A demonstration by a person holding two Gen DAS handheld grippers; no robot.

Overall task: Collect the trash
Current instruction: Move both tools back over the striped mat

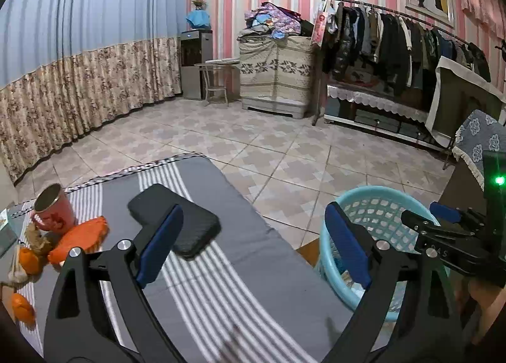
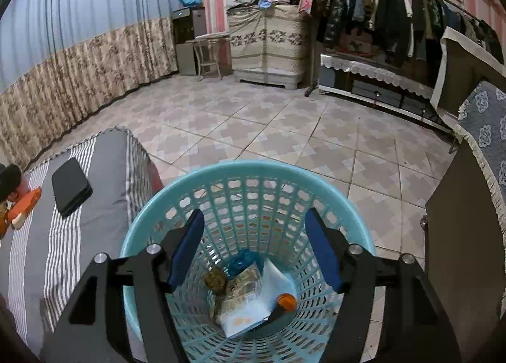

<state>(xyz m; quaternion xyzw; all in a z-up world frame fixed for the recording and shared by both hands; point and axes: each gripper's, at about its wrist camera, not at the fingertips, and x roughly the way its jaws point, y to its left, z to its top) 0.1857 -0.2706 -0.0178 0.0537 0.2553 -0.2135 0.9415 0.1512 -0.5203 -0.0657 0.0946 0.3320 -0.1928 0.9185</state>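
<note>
with the right gripper (image 2: pixel 254 247) wide open and empty over the blue basket (image 2: pixel 148 233), steer the equally open, empty left gripper (image 1: pixel 253 246) toward the orange wrapper (image 1: pixel 79 239) by the red cup (image 1: pixel 53 208).

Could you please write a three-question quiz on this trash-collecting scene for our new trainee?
1. True or false: the right gripper grips a piece of trash.
2. Where does the right gripper hang? A) above the light blue basket B) above the black case C) above the red cup
3. Fill in: the orange wrapper lies on the striped ____.

Key
1. False: its fingers stand apart with nothing between them.
2. A: paper and wrappers lie at the basket's bottom below it.
3. Cloth. The left gripper is open too, over the cloth, near the black case.
</note>
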